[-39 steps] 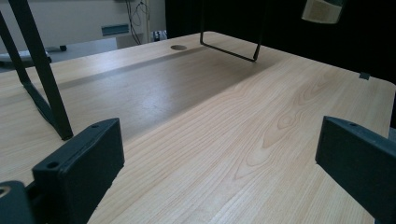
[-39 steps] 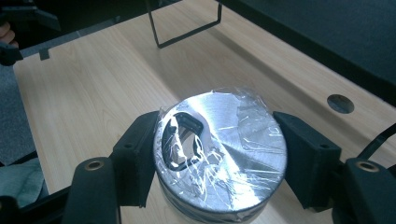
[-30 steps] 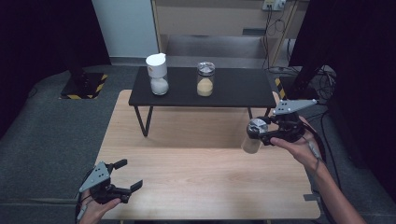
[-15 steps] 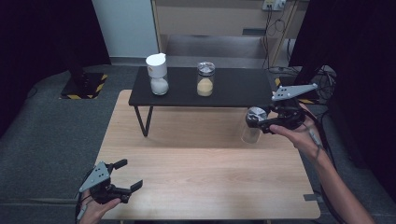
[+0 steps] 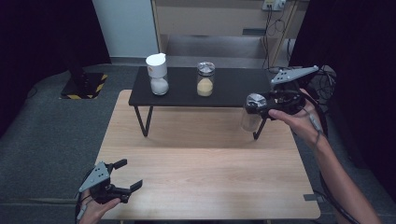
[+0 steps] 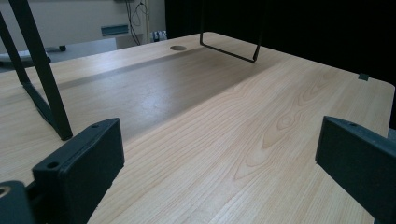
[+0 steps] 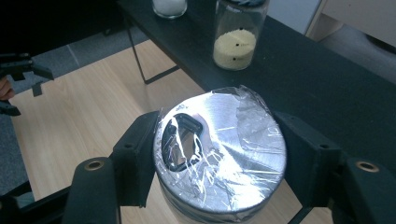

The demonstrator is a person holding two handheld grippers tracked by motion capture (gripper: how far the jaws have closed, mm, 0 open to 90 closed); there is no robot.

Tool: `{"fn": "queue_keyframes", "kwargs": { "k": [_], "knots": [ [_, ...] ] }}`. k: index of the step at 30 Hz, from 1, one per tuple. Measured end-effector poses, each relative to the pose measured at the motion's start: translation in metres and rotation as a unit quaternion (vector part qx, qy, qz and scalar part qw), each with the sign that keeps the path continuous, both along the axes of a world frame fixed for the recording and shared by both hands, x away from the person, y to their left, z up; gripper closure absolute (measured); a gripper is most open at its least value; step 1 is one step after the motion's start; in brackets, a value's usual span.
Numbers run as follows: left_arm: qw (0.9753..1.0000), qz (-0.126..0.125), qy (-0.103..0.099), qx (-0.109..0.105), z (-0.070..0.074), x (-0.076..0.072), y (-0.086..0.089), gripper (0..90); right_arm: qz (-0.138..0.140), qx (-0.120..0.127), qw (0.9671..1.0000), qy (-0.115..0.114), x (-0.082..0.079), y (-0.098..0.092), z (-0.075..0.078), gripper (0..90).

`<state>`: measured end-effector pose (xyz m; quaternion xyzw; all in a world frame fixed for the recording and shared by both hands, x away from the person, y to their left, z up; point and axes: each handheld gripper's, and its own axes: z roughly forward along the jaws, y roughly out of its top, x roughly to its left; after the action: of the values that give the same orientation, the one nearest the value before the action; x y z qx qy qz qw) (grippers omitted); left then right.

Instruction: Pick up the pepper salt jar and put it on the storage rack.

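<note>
Now your right gripper clamps the foil-capped jar by its lid, holding it in the air just off the black shelf's right front corner. Your left gripper rests spread and empty at the tabletop's near left corner.

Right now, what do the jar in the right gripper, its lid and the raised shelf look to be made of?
The jar, clamped by the right gripper, looks like clear glass or plastic: the table shows through its wall. Its lid looks like brushed metal, shiny and finely streaked, with crinkled clear film or tape over it. The shelf has a matte black top, material unclear, on thin black legs, probably metal rod.
</note>
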<state>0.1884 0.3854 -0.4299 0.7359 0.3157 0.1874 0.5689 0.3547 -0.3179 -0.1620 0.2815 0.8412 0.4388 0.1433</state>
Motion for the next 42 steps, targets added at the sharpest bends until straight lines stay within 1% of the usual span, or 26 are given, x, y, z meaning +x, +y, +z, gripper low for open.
{"fn": "queue_keyframes", "kwargs": {
  "k": [9,14,19,25,31,42],
  "knots": [
    [1.0,0.001,0.0,-0.001,0.0,0.0,0.0,0.0,-0.018,-0.003,0.9998,-0.002,0.011,0.005,0.013,35.0],
    [1.0,0.001,0.0,-0.001,0.0,0.0,0.0,0.0,-0.036,-0.006,0.9993,0.001,0.019,0.01,0.021,35.0],
    [1.0,0.001,0.001,-0.001,0.0,0.0,0.001,0.0,-0.045,-0.003,0.999,-0.003,0.025,0.014,0.025,35.0],
    [1.0,0.002,0.001,-0.002,0.0,0.0,0.001,0.0,-0.061,-0.006,0.9981,-0.005,0.033,0.021,0.031,35.0],
    [1.0,0.002,0.001,-0.002,0.0,0.0,0.001,0.0,-0.08,0.001,0.9967,-0.007,0.04,0.024,0.031,35.0],
    [1.0,0.001,0.002,-0.005,-0.001,0.0,0.002,0.0,-0.115,0.001,0.9933,-0.011,0.052,0.029,0.028,35.0]
  ]
}}
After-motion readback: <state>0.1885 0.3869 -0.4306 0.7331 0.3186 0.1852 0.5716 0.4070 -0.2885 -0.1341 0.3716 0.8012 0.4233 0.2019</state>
